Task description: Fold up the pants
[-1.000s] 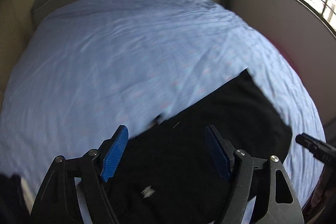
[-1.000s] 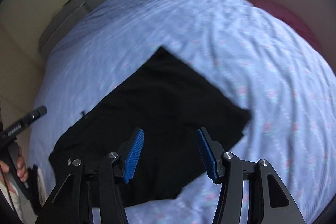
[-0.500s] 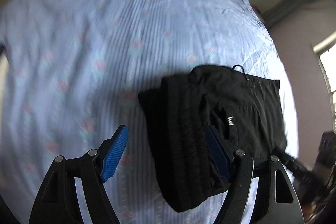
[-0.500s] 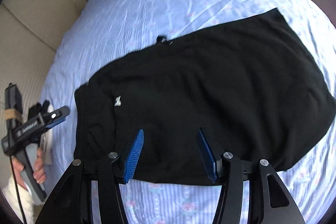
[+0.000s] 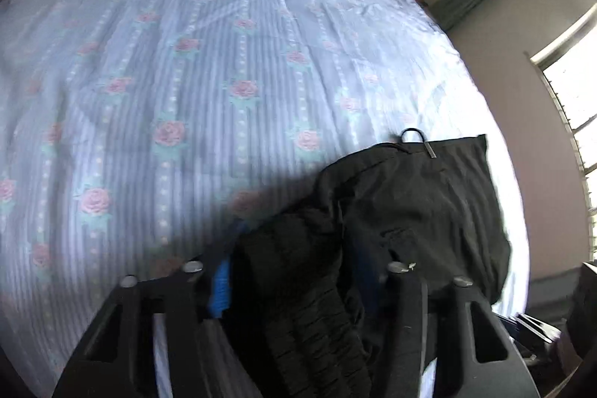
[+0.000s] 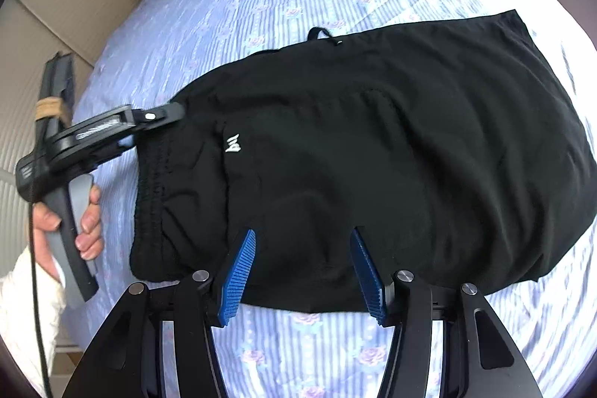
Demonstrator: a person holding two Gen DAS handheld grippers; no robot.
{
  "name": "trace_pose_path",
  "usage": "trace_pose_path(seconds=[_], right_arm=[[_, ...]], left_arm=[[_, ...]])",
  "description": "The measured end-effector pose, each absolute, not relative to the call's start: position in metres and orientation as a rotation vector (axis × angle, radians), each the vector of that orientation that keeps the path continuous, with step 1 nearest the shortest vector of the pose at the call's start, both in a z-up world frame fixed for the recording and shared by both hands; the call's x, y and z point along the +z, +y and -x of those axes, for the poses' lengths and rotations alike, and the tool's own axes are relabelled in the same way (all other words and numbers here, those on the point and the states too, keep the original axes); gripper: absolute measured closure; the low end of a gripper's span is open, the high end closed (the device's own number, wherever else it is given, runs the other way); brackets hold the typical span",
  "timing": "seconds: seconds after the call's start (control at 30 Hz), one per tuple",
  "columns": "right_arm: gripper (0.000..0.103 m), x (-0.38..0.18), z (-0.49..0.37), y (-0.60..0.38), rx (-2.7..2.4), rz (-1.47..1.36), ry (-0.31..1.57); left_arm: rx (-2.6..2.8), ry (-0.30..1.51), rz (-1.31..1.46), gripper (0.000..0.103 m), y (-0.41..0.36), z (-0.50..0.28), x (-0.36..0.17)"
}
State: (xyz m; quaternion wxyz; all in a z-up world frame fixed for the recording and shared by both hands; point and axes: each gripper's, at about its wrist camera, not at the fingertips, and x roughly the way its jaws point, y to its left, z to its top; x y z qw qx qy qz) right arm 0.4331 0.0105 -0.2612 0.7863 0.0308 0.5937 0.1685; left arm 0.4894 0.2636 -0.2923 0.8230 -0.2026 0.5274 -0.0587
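Between your left gripper's [image 5: 294, 271] jaws, in the left wrist view, sits the gathered elastic waistband [image 5: 298, 286] of the black knit pants [image 5: 410, 196]. Half a second ago the jaws stood open above this edge; now they are closing around it, though blur and dark fabric prevent confirming a full clamp. The waistband is ribbed and bunched; the body fabric is smooth and limp. It rests on the pale blue striped rose-print bedsheet [image 5: 186, 81].

From the right wrist view, your right gripper [image 6: 302, 267] hovers with jaws open over the near long edge of the pants, blue ridged pads [image 6: 238, 275] clear of cloth. The left gripper has advanced to the waistband's far corner. Judged from this, the next fold is starting.
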Motion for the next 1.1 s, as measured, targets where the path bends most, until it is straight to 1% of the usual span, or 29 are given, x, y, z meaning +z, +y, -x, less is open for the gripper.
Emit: trace_pose_path(seconds=[0.03, 0.07, 0.1, 0.13, 0.27, 0.3, 0.37, 0.47, 0.5, 0.53, 0.57, 0.67, 0.83, 0.97, 1.1], right_arm=[[0.049, -0.261, -0.432, 0.012, 0.363, -0.064, 1.281], [0.049, -0.260, -0.431, 0.012, 0.363, -0.067, 1.283], [0.049, -0.259, -0.430, 0.012, 0.363, -0.073, 1.282], [0.049, -0.259, -0.430, 0.013, 0.363, -0.077, 1.282], [0.049, -0.254, -0.430, 0.017, 0.386, -0.082, 1.278], [0.049, -0.253, -0.430, 0.018, 0.394, -0.079, 1.274], [0.049, -0.251, -0.430, 0.021, 0.398, -0.066, 1.269], [0.049, -0.249, -0.429, 0.021, 0.400, -0.075, 1.267], [0.049, -0.247, -0.429, 0.019, 0.404, -0.082, 1.263], [0.049, -0.247, -0.429, 0.018, 0.404, -0.082, 1.260], [0.049, -0.246, -0.429, 0.016, 0.400, -0.081, 1.257], [0.049, -0.246, -0.428, 0.011, 0.389, -0.089, 1.258], [0.049, -0.249, -0.425, 0.004, 0.364, -0.065, 1.277], [0.049, -0.251, -0.420, 0.001, 0.349, -0.042, 1.291], [0.049, -0.252, -0.414, 0.002, 0.358, -0.053, 1.285]], left_arm=[[-0.128, 1.115, 0.445, 0.066, 0.266, -0.487, -0.292], [-0.133, 1.118, 0.479, 0.069, 0.271, -0.484, -0.292], [-0.148, 1.118, 0.514, 0.078, 0.274, -0.482, -0.292], [-0.158, 1.115, 0.533, 0.089, 0.276, -0.479, -0.290], [-0.124, 1.109, 0.497, 0.089, 0.280, -0.471, -0.282], [-0.116, 1.129, 0.479, 0.087, 0.281, -0.474, -0.286], [-0.091, 1.172, 0.462, 0.077, 0.279, -0.485, -0.296], [-0.052, 1.175, 0.446, 0.059, 0.283, -0.487, -0.287], [-0.025, 1.162, 0.427, 0.045, 0.282, -0.485, -0.281], [0.003, 1.126, 0.410, 0.036, 0.284, -0.477, -0.270], [0.004, 1.101, 0.408, 0.033, 0.285, -0.469, -0.264], [-0.054, 1.100, 0.463, 0.032, 0.288, -0.441, -0.258], [-0.141, 1.177, 0.651, 0.032, 0.292, -0.416, -0.291], [-0.159, 1.180, 0.816, 0.033, 0.294, -0.413, -0.321], [-0.216, 1.169, 0.813, 0.033, 0.288, -0.417, -0.334]])
